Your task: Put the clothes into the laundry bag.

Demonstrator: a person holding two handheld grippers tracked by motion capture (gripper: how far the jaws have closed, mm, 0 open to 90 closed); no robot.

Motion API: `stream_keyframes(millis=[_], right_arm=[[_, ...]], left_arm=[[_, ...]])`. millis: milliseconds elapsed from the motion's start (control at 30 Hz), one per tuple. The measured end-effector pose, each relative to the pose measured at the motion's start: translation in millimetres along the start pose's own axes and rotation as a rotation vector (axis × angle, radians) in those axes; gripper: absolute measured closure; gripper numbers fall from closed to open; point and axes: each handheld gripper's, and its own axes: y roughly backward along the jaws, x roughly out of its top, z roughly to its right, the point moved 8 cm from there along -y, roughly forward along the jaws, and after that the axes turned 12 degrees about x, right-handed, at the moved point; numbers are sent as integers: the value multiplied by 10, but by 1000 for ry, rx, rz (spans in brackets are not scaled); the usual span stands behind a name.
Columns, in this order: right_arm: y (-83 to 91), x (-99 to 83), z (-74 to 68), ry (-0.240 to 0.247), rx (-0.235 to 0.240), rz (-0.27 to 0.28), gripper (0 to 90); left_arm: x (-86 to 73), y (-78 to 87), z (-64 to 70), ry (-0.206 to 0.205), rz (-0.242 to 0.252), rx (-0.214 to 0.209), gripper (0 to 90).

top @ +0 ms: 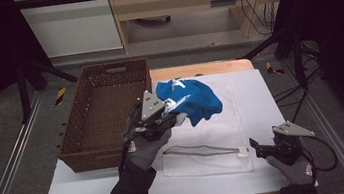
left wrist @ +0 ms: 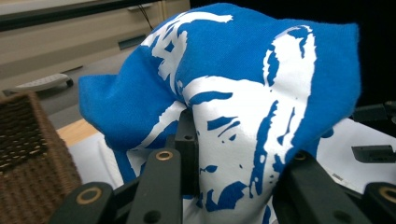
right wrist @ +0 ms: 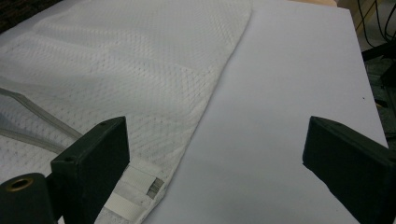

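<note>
Left gripper [top: 170, 119]: jaws clenched on a bunched fold of the blue shirt [top: 191, 100], as the left gripper view shows, with the cloth [left wrist: 243, 93] draped over and between them
Right gripper [top: 257, 149]: jaws spread wide with nothing between them, low over the table's near right corner, just off the zipper end of the white mesh bag [top: 210, 137]
Blue shirt: crumpled and lifted in a heap, its lower part seemingly resting on the far half of the mesh bag, just beside the right wall of the wicker basket [top: 106, 113]
Mesh bag: flat on the white table [top: 260, 95], zipper strip along its near edge, apparently closed
Basket: at the table's left edge, nothing seen inside
Done, I judge: shirt gathered and gripped
Left, I judge: carry the shirt to the basket or bag, then let go; which one I cannot tell
</note>
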Motion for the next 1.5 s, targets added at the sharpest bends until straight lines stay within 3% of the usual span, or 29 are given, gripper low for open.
stream_keyframes(millis=[267, 467, 1100, 1233, 1333, 1433, 1500], right_arm=[[12, 0, 21, -2, -7, 5, 80], [23, 1, 32, -2, -11, 6, 84], [7, -4, 25, 1, -7, 3, 88], [8, -1, 24, -1, -6, 4, 88], [8, 3, 23, 5, -5, 6, 88], [6, 8, 18, 8, -5, 6, 88], [7, 12, 2, 0, -1, 4, 88]], left_arm=[[-144, -186, 235, -30, -36, -29, 701], [-369, -388, 397, -41, -85, -52, 701], [-981, -902, 662, -75, -230, -70, 671], [-1065, -961, 678, -80, -252, -74, 609], [-1084, -971, 683, -78, -266, -82, 478], [-1050, -925, 668, -77, -256, -87, 361], [-963, -807, 620, -72, -228, -82, 320]])
